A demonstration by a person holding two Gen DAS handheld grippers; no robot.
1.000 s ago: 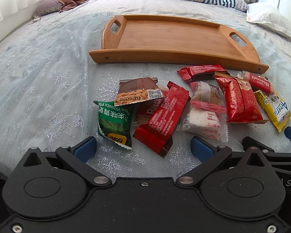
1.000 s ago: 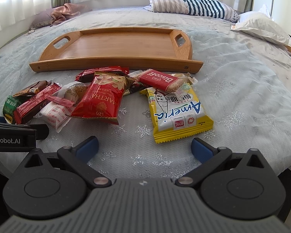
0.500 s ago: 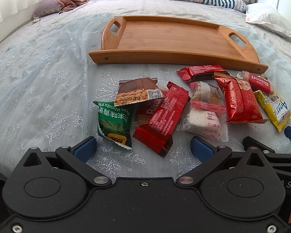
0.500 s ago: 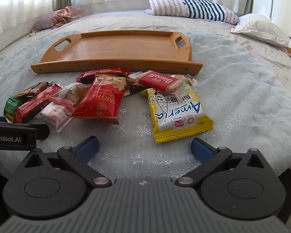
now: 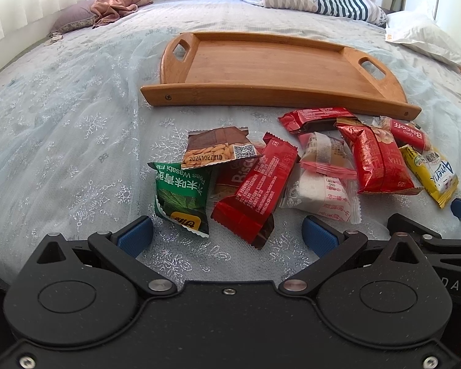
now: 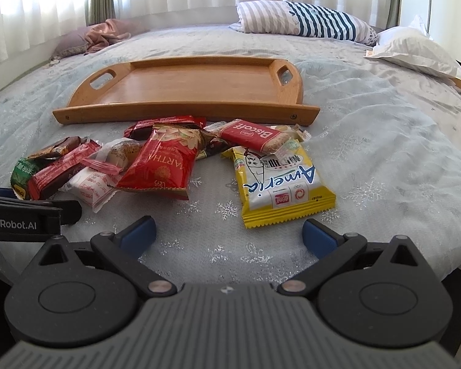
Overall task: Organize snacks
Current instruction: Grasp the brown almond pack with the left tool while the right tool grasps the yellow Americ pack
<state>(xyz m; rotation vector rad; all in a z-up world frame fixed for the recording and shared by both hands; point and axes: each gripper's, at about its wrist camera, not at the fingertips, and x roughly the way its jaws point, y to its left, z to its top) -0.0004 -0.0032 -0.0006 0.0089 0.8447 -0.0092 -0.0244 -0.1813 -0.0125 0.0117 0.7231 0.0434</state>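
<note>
Both the left tool (image 5: 227, 233) and the right tool (image 6: 229, 233) gape released, just short of the snack pile (image 6: 156, 163) fronting the wooden tray (image 6: 187, 104).

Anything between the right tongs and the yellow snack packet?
Nothing: in the right wrist view only bare bedspread lies between the open right tongs and the yellow packet.

tray (image 5: 261, 64): smooth wood | red snack packet (image 6: 163, 166): glossy foil | bedspread (image 5: 61, 153): matt cloth
</note>
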